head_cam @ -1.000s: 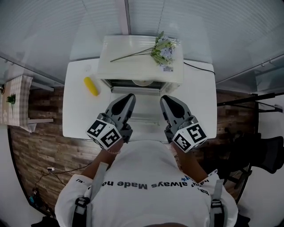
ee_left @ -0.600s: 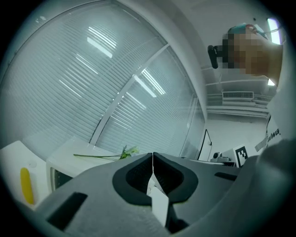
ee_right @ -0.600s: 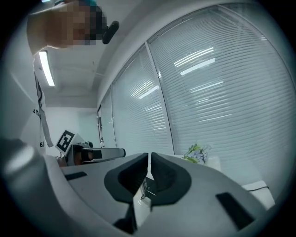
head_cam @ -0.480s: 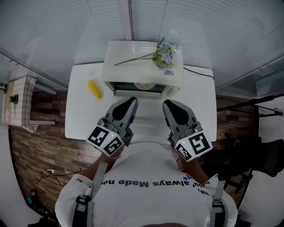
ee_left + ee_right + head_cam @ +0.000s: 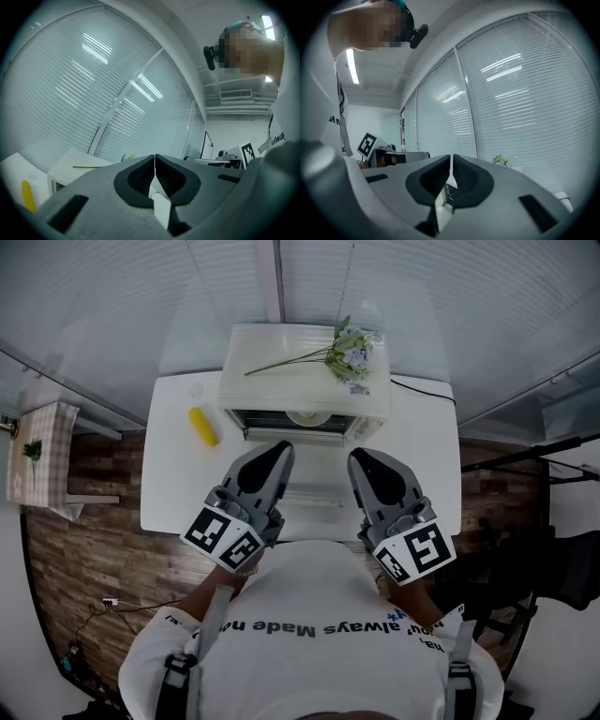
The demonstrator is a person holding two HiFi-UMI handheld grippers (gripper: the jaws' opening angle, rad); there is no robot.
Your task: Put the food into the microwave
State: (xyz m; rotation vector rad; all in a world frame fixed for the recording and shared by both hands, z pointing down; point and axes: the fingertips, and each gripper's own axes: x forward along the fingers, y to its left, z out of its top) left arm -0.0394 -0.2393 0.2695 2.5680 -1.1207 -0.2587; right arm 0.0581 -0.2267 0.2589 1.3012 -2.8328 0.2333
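A yellow corn cob lies on the white table, left of the cream microwave. The microwave's front shows a dark opening with a pale round plate inside. Its door seems folded down towards me, between the grippers. My left gripper and right gripper hover side by side just in front of the opening, both shut with nothing in them. The left gripper view has shut jaws, the corn low at the left and the microwave. The right gripper view shows shut jaws.
A spray of artificial flowers lies on top of the microwave and shows in the right gripper view as flowers. A black cable runs off the microwave's right side. Window blinds stand behind the table, and wood flooring lies to both sides.
Both grippers have drawn back slightly from the microwave front and stay shut. The head view has shifted a little. The corn has not moved.
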